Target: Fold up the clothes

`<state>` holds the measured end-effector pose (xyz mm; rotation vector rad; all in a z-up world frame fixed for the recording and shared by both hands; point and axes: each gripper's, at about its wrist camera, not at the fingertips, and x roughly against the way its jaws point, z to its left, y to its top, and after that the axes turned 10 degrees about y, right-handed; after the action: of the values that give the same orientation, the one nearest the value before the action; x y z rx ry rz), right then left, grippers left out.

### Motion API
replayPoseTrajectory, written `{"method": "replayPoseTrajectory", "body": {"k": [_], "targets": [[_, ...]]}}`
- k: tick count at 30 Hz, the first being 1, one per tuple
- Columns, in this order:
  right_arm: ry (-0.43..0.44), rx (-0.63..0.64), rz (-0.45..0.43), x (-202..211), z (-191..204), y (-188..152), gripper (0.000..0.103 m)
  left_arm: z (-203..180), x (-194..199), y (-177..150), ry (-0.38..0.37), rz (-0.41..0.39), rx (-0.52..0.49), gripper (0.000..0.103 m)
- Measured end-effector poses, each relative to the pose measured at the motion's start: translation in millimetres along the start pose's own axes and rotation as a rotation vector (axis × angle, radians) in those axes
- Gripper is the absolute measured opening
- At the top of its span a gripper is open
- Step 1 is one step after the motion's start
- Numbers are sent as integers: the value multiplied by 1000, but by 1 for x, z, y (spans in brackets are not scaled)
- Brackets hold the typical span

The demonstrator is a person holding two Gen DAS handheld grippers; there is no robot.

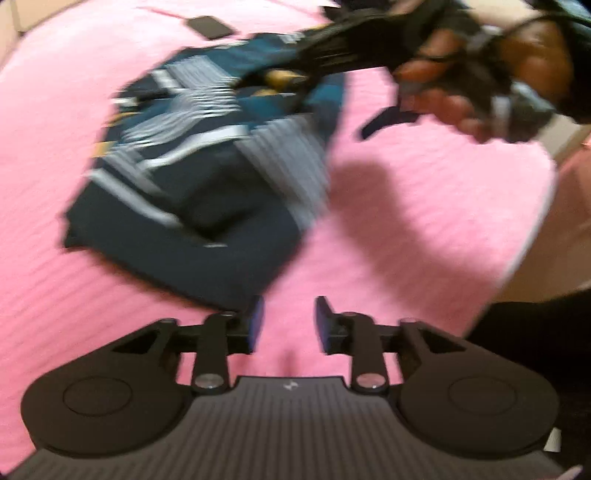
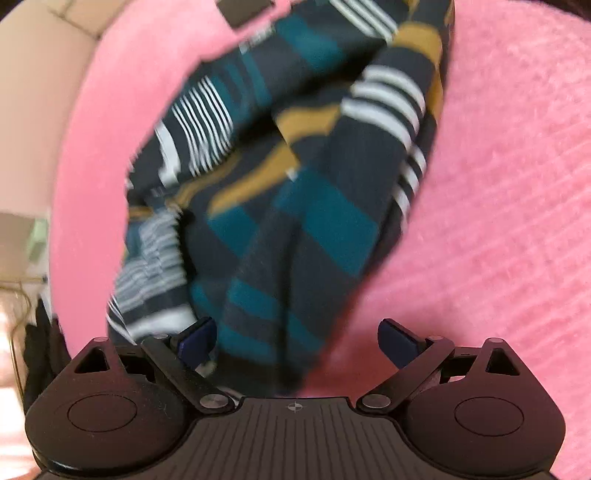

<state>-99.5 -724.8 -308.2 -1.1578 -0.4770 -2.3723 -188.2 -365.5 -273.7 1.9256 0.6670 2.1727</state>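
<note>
shirt: striped shirt [image 1: 207, 173] partly folded on the pink blanket [image 1: 424, 229], still kinda bunched
left gripper [image 1: 289, 325]: jaws apart, empty, at shirt's near edge
right gripper [image 2: 295, 341]: wide apart over the shirt
left to do: more folds, I'd guess

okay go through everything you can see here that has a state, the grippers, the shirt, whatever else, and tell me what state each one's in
left gripper: open, holding nothing, over the pink blanket.
right gripper: open wide, striped cloth lies between its fingers, not clamped.
striped garment: partly folded, bunched, lying on the blanket.
pink blanket: spread flat under the garment.
dark flat object: lying on the blanket beyond the garment; too blurred to identify.
</note>
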Motion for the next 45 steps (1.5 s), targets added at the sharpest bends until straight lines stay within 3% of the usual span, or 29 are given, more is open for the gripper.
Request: {"method": "replayPoseTrajectory", "body": {"k": [4,5,6,7,8,9,11,14,15,21,23,24,25,30,32,33,34,35,36,37,38,40,42,45], "targets": [[2,-91,12,-14,-9,-3,93,32,2,-4,64,-25,13,33],[2,-102,42,-16,-13,-5,80,37,5,-7,72,-29,18,33],[4,-99,76,-17,-18,-9,44,41,8,-9,77,-34,20,34],[-9,-74,108,-13,-24,-17,33,45,11,-12,78,-40,20,38],[-38,-42,135,-7,-30,-26,30,48,15,-15,77,-45,22,41],[-67,-12,156,1,-39,-37,16,51,16,-17,71,-47,22,45],[-128,2,166,22,-68,-53,7,54,15,-19,58,-44,12,47],[-211,0,147,49,-105,-64,6,54,4,-16,53,-40,-24,52],[-229,-2,141,54,-113,-64,6,54,-2,-13,56,-38,-32,58],[-220,41,140,57,-130,-61,8,58,-52,9,154,-4,-53,62],[-187,14,136,54,-133,-61,40,67,-63,17,182,-7,-63,62],[-167,-4,129,53,-134,-62,73,74,-66,21,190,-13,-69,62],[-137,-26,114,54,-136,-62,84,80,-69,25,198,-18,-74,62],[16,-205,72,51,-153,-67,83,108,-81,43,191,-33,-174,63],[69,-303,74,44,-164,-65,83,113,-90,49,169,-19,-247,63],[88,-342,70,41,-168,-66,76,111,-97,49,150,5,-293,60],[103,-374,64,41,-171,-67,44,108,-103,50,139,31,-330,45],[117,-403,56,44,-175,-68,24,105,-109,50,128,58,-366,36],[131,-433,49,46,-180,-69,11,103,-110,50,128,74,-388,27],[138,-432,51,55,-181,-68,10,100,-105,49,142,78,-393,10],[138,-397,63,68,-181,-65,9,98,-100,49,156,82,-398,6],[113,-312,100,93,-177,-59,5,91,-78,43,154,88,-408,5],[78,-233,122,122,-178,-56,5,75,-40,30,90,87,-428,5],[-12,-172,116,152,-179,-53,5,38,12,6,-29,98,-382,5]]}}
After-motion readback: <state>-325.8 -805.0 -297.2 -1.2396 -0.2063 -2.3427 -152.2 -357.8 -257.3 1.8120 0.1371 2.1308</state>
